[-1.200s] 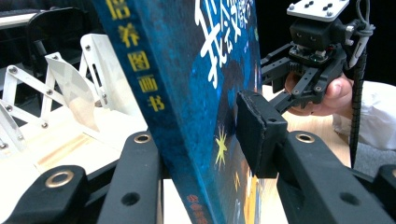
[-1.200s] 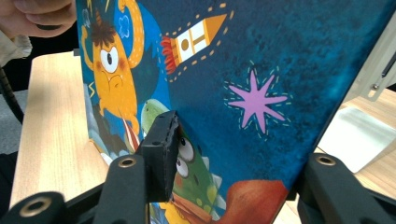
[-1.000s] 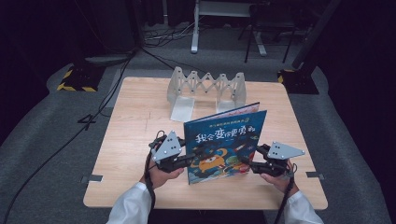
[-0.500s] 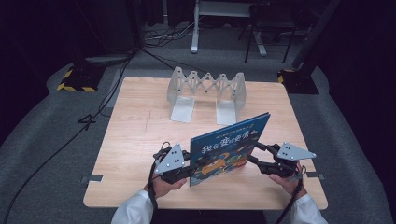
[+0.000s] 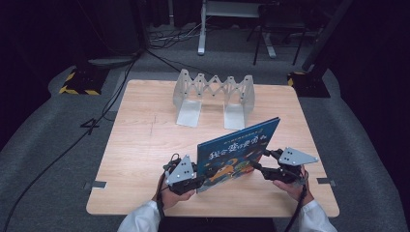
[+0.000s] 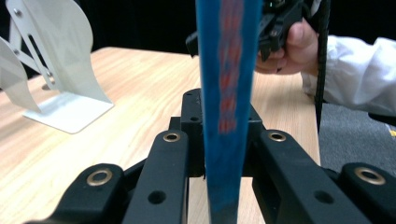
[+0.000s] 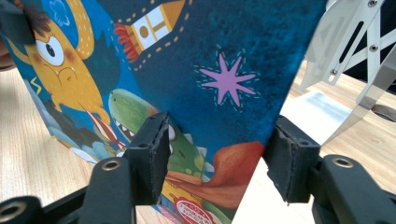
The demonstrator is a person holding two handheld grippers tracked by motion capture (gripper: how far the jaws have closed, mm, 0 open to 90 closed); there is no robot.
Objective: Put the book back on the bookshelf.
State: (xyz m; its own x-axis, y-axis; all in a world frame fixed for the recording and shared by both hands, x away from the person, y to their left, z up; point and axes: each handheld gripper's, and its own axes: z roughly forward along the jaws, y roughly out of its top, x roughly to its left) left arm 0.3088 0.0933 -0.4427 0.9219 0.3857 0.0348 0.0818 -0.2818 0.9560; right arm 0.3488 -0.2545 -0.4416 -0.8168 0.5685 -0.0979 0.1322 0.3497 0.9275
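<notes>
On the table [image 5: 145, 145]: pale wood top, mostly bare, seams visible.
Room: dark – grey carpeted floor [image 5: 43, 159], black cables [image 5: 72, 140] trailing off to the left, yellow-black striped block [image 5: 77, 82] beyond the table's far-left corner, metal stand legs at the back.
Rack: white accordion-style book rack [image 5: 212, 94] on the far half of the table, well apart from the book; also seen in the left gripper view [image 6: 51, 79] and behind the cover in the right gripper view [image 7: 355, 60].
Book: blue picture book [image 5: 237, 152] at the near edge, lifted and tilted up on edge between both grippers, cover facing the person.
Left gripper [image 5: 196, 179]: jaws closed tight on the book's left edge – spine [image 6: 226, 107] pinched edge-on between them.
Right gripper [image 5: 256, 166]: at the book's right edge; jaws parted wide, cover [image 7: 187, 84] in front of them, pads [image 7: 149, 156] flanking the lower corner; firm contact can't be told.
Obstruction: book cover blocks most of the right gripper view.
</notes>
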